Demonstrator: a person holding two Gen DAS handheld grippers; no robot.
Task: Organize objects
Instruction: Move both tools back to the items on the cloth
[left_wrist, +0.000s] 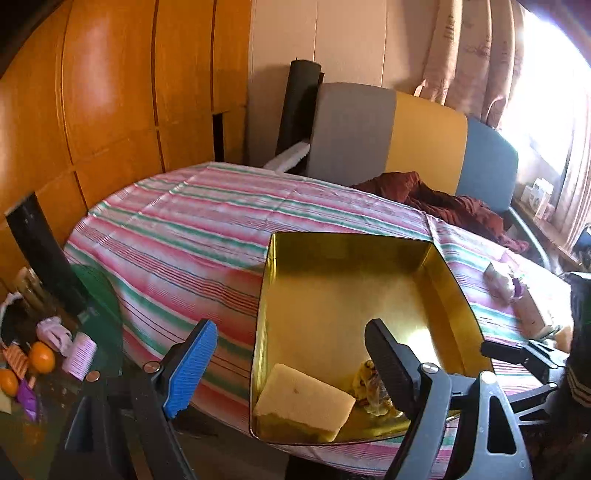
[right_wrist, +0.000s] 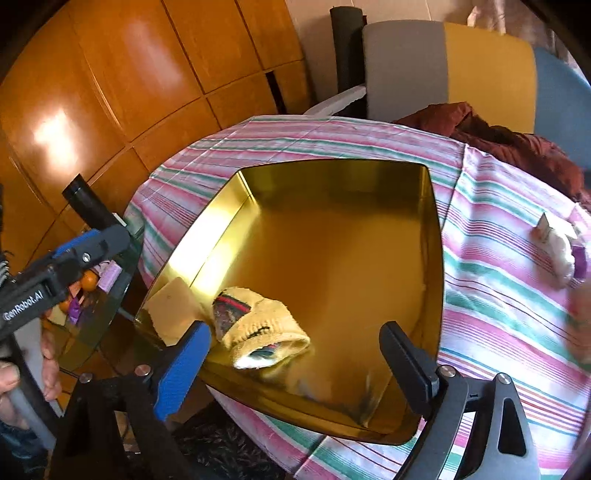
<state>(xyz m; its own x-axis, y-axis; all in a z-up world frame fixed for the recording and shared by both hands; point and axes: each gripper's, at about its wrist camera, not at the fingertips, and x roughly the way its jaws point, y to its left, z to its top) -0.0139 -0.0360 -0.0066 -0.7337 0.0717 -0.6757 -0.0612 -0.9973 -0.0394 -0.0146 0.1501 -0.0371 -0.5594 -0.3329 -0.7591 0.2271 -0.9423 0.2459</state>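
A gold metal tin (left_wrist: 280, 280) (right_wrist: 432, 236) stands open on the striped tablecloth (left_wrist: 184, 221) (right_wrist: 498, 288). In its near left corner lie a yellow sponge (left_wrist: 303, 406) (right_wrist: 173, 310) and a rolled yellow sock (right_wrist: 255, 325), partly hidden in the left wrist view (left_wrist: 369, 384). My left gripper (left_wrist: 291, 365) is open and empty over the tin's near left corner. My right gripper (right_wrist: 299, 350) is open and empty just above the sock. The left gripper also shows at the left edge of the right wrist view (right_wrist: 88, 247).
Small pale items and a purple piece (left_wrist: 509, 288) (right_wrist: 561, 258) lie on the cloth right of the tin. A glass side table (left_wrist: 96, 306) at left holds oranges (left_wrist: 40, 356) and pink items. A chair (left_wrist: 424, 136) with a dark red garment (left_wrist: 443, 199) stands behind.
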